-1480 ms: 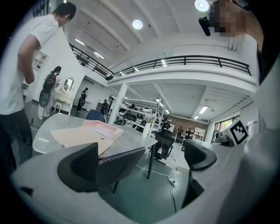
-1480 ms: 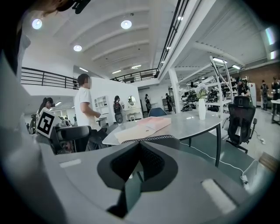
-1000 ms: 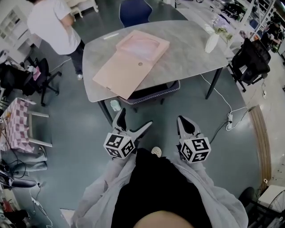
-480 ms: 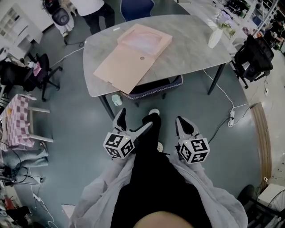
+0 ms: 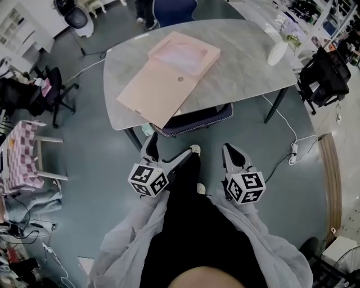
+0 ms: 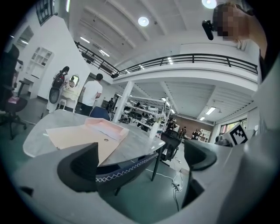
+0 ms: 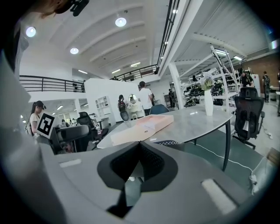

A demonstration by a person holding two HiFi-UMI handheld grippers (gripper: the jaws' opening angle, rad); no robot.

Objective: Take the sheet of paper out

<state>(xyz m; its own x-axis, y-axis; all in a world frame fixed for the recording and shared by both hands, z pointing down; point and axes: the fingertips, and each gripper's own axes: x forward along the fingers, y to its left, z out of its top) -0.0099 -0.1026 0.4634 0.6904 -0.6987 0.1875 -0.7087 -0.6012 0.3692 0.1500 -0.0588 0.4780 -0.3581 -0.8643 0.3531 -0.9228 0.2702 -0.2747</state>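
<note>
A flat tan box [image 5: 169, 76] lies open on the grey table [image 5: 242, 62], its flap with a round button spread toward the near left edge. A pale pink sheet [image 5: 183, 53] rests in its shallow tray; from the left gripper view the box [image 6: 94, 135] shows low and sidelong. Both grippers hang in front of my body, short of the table and well apart from the box. My left gripper [image 5: 169, 149] [image 6: 140, 162] is open with nothing between its jaws. My right gripper [image 5: 230, 152] [image 7: 138, 164] is shut on nothing.
A white vase [image 5: 278, 52] with flowers stands at the table's right end. A dark chair [image 5: 194, 119] is tucked under the near edge. A black office chair [image 5: 320, 79] is at the right, a blue chair [image 5: 169, 10] behind the table, and a cable [image 5: 292, 149] lies on the floor.
The person in the white top has walked off out of the head view. The table has drawn slightly nearer as I step toward it. Both grippers keep their pose.
</note>
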